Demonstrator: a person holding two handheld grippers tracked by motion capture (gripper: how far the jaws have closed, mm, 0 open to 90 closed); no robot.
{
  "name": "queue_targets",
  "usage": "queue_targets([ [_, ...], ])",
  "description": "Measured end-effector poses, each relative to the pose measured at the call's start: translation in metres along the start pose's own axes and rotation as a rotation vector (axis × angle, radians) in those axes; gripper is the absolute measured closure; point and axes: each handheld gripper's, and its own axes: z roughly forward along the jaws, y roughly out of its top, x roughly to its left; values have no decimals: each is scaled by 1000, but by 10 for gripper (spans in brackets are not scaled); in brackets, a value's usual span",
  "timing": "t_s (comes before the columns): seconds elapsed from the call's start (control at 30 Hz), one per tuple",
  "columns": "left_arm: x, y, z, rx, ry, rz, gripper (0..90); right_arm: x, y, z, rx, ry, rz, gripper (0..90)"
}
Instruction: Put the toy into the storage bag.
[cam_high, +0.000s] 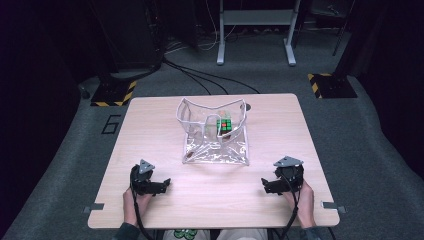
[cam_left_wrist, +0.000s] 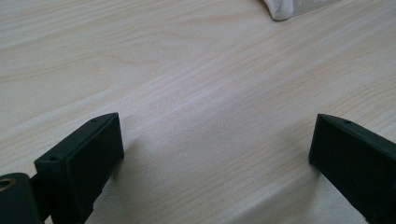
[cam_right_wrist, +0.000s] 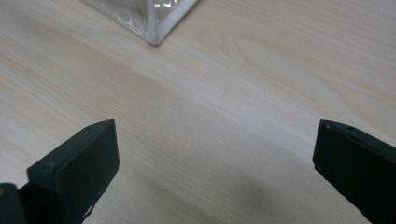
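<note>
- Bench (cam_high: 165, 210): light wood, carries everything; grey floor w/ black cables beyond it.
- Pouch (cam_high: 215, 135): clear plastic w/ white trim, sits mid-bench, far half standing open, near half lying flat on the wood.
- Cube (cam_high: 224, 125): coloured puzzle cube, inside pouch, toward its far right part; green, red and white squares show.
- Left claw (cam_high: 161, 185): near-left of pouch, well apart from it, low over the bench by its near edge. Held by left hand (cam_high: 134, 202). Grey 3-corner plate on top, cable trailing back to the person.
- Left gripper view: left claw (cam_left_wrist: 215, 154) has jaws spread wide, nothing between them but bare wood; pouch corner (cam_left_wrist: 282, 9) peeks in at top edge.
- Right claw (cam_high: 270, 186): near-right of pouch, well apart from it, also by the bench's near edge. Held by right hand (cam_high: 303, 200). Grey plate on top, cable runs back.
- Right gripper view: right claw (cam_right_wrist: 215, 156) also wide apart, empty, wood only between jaws; pouch corner w/ white trim (cam_right_wrist: 154, 18) at top left.
- Both claws point inward, roughly toward each other, pouch between and beyond them.
</note>
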Motion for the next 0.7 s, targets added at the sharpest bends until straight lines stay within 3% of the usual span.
queue_targets([
  [0.33, 0, 0, 0, 0, 2, 1, 30, -5, -24, 11, 23, -3, 51, 0],
  [0.47, 0, 0, 0, 1, 2, 1, 30, -9, -32, 13, -31, 18, 77, 0],
  [0.7, 0, 0, 0, 1, 6, -1, 30, -11, -33, 13, -34, 25, 65, 0],
])
